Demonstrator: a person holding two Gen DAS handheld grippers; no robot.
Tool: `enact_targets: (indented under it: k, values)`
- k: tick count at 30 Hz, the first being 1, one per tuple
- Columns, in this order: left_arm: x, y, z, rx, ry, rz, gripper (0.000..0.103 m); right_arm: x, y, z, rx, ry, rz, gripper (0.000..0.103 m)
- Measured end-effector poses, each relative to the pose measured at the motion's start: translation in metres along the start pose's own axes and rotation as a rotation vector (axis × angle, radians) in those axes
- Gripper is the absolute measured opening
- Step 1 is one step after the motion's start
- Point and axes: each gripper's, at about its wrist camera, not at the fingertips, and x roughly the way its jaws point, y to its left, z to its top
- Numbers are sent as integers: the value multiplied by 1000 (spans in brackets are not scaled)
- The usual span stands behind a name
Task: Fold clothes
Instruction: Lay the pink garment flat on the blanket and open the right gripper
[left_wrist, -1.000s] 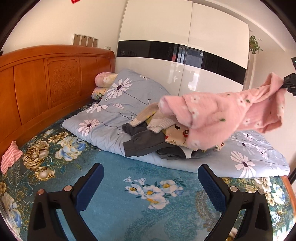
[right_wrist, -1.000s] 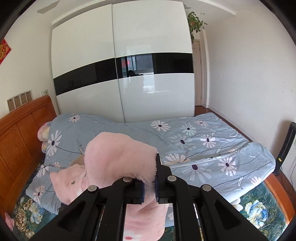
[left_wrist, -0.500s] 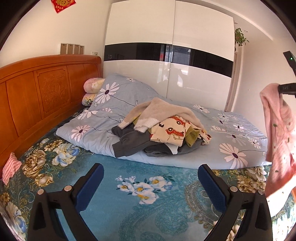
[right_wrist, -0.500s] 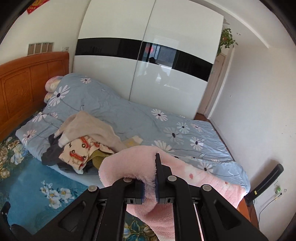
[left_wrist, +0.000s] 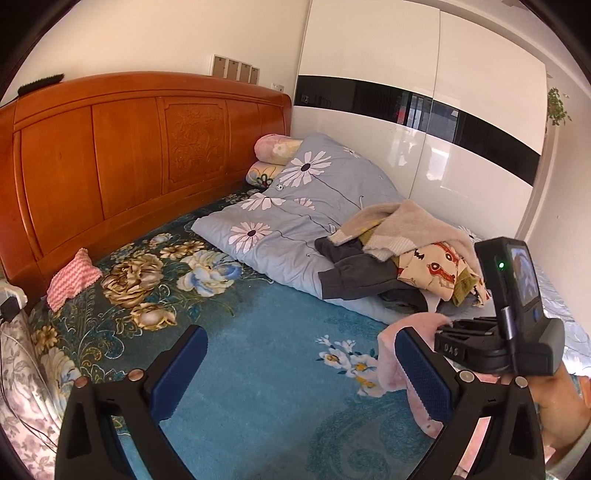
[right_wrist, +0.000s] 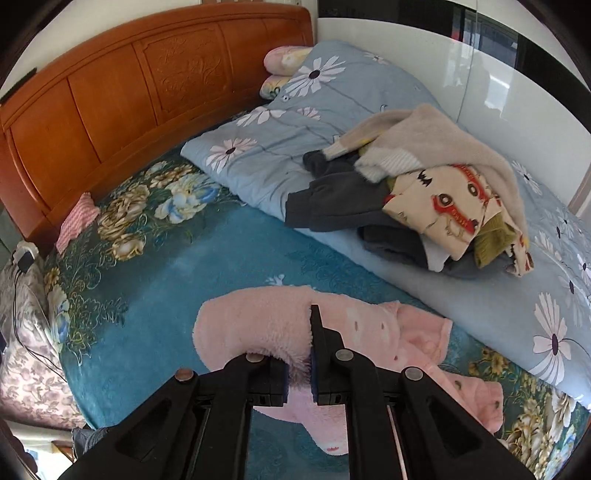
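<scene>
Right wrist view shows the pink fleece garment (right_wrist: 258, 325), a second ago dangling in the air above the quilt, now lowered onto the blue floral bedspread (right_wrist: 184, 266). The right claw (right_wrist: 297, 369) still pinches its fuzzy edge, jaws beginning to part. The left claw (left_wrist: 301, 365) stands wide apart, empty. Judged ready for spreading flat. The garment looks bunched, plush, speckled with small flowers; the clothes pile (right_wrist: 406, 184) waits on the quilt.
</scene>
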Motion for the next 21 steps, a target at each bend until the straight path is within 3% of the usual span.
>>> enact_targets:
  k: [2, 6, 10, 12, 14, 18, 21]
  values:
    - [9, 7, -4, -32, 37, -11, 103, 12, 16, -13, -61, 48, -4, 17]
    - [32, 4, -15, -76, 127, -85, 103, 18, 38, -43, -187, 113, 57, 51]
    - [48, -8, -28, -23, 183, -70, 103, -3, 30, -71, -203, 64, 161, 53]
    - [57, -11, -33, -9, 204, -36, 103, -15, 2, -81, -133, 29, 162, 53]
    - [67, -12, -38, -13, 225, -12, 103, -24, -41, -91, -19, -3, 108, 53]
    - [101, -14, -45, -32, 297, -62, 103, -25, -147, -130, 324, 30, -71, 54]
    - [134, -34, -50, 12, 365, -104, 103, -25, -216, -172, 570, 83, -185, 54]
